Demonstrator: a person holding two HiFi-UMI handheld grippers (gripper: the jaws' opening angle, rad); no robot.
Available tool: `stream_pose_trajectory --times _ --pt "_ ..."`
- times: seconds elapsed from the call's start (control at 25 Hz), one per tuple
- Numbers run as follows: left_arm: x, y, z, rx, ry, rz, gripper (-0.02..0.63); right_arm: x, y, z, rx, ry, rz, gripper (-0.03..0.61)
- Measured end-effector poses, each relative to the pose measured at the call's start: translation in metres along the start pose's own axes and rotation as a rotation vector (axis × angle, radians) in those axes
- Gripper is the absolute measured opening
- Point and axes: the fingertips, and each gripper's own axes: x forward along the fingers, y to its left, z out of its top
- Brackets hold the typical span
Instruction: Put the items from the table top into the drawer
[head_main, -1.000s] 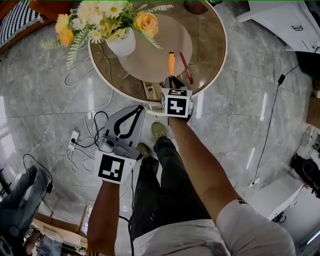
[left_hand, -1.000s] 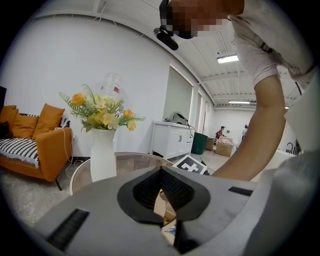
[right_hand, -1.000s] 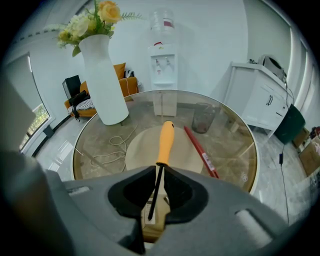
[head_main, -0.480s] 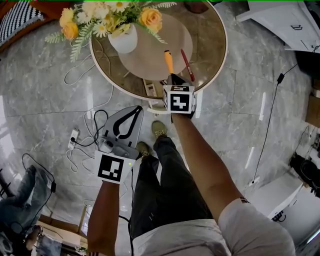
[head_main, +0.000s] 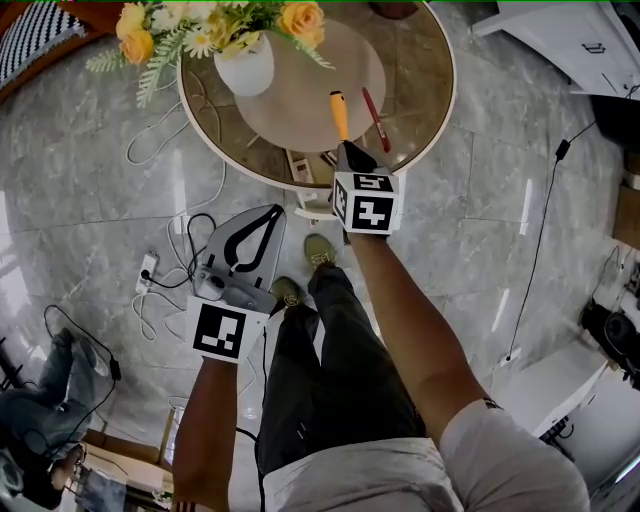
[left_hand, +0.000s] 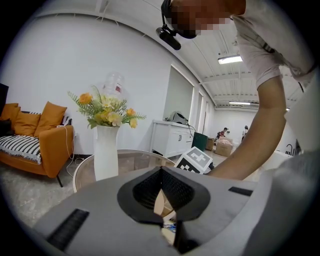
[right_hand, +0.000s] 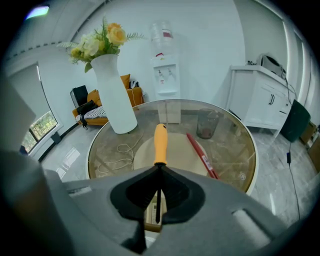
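Moved: right gripper (right_hand: 159, 169) jaws have just been closing, with the screwdriver (right_hand: 160, 142) shaft pinched between them.
Left gripper (left_hand: 161, 171): held low over the floor, left of the person's leg; jaw tips together, nothing held.
Screwdriver: orange handle reaches out over the round mat (right_hand: 177, 150) on the glass table (right_hand: 235, 145).
Red pen (right_hand: 201, 154): lies just right of the handle, apart from it.
Vase (right_hand: 115, 95): white, holding flowers, at the table's far left.
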Motion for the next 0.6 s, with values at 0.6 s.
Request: stream_pose_trajectory --times 0.6 --pt "-0.014 -0.033 0.012 0.022 -0.061 -0.041 0.0 -0.12 0.025 -0.018 -0.009 -0.132 0.02 0.014"
